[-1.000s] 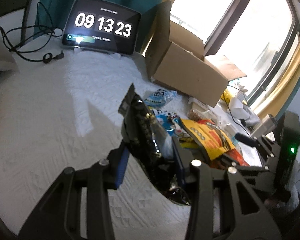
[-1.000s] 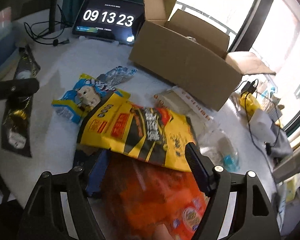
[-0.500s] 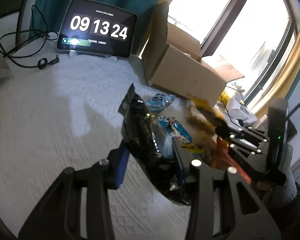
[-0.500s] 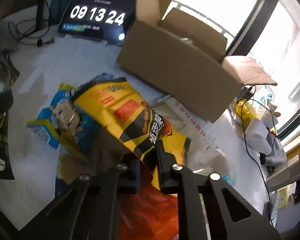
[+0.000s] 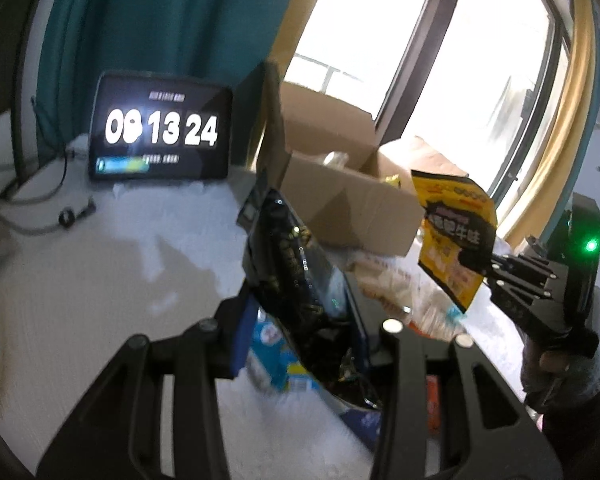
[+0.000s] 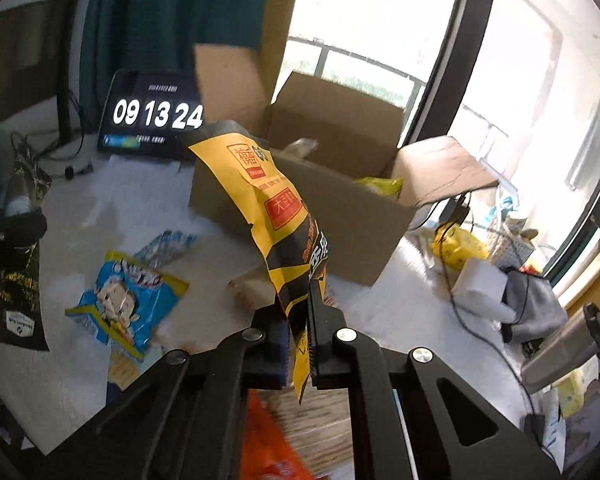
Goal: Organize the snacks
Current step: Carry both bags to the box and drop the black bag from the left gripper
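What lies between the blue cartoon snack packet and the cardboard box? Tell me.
In the right wrist view, a small blue-and-white packet lies on the white tablecloth between the blue cartoon snack packet and the cardboard box.

In the right wrist view, the open box (image 6: pixel 340 204) stands at the centre on the tabletop (image 6: pixel 132 200), with the clock screen (image 6: pixel 152 120) behind it at upper left. A cartoon packet (image 6: pixel 126 304) lies at lower left.

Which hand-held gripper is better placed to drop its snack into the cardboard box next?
Right. The right hand-held gripper holds the yellow snack bag lifted beside the open cardboard box.
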